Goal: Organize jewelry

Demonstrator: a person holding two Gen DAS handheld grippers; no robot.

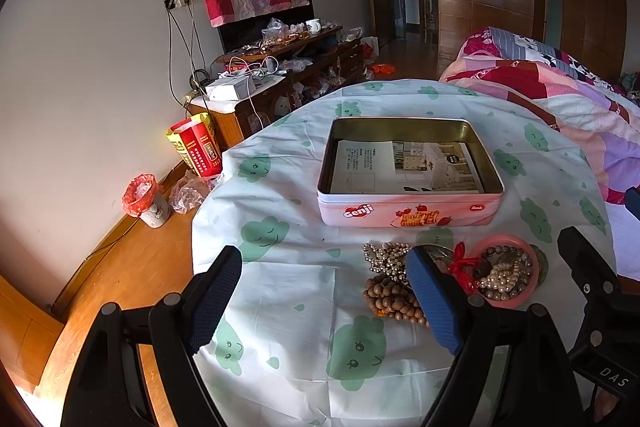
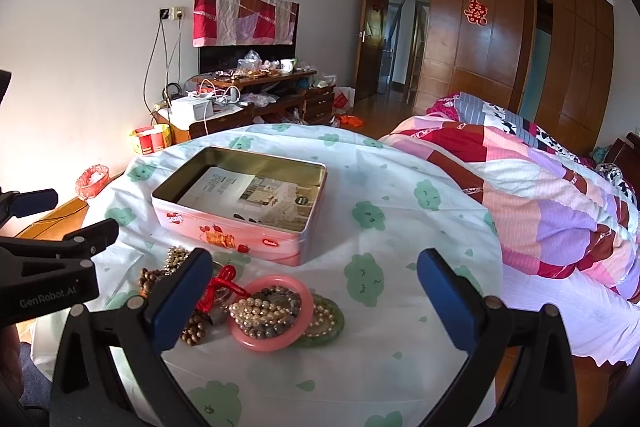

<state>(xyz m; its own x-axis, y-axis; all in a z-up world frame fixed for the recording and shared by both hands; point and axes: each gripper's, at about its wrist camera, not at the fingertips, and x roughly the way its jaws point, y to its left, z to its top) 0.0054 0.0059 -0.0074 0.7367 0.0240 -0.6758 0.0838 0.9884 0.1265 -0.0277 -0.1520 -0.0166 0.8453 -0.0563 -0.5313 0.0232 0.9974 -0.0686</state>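
Both grippers — left gripper [image 1: 324, 291], right gripper [image 2: 316, 291] — gape wide, grasping nothing; jewelry pile [image 2: 256, 307] lies just ahead between them, open tin [image 1: 410, 171] beyond, bare tablecloth [image 2: 400, 247] alongside.

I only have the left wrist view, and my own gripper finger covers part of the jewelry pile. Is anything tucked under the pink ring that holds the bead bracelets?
Observer: Yes. The right wrist view shows a green bangle lying partly under the pink ring and sticking out on its right side.
Operator: I can see only one black finger of the right gripper. Is it holding anything?
Observer: No. The right gripper is open and empty, and the jewelry pile lies by its left finger on the tablecloth.
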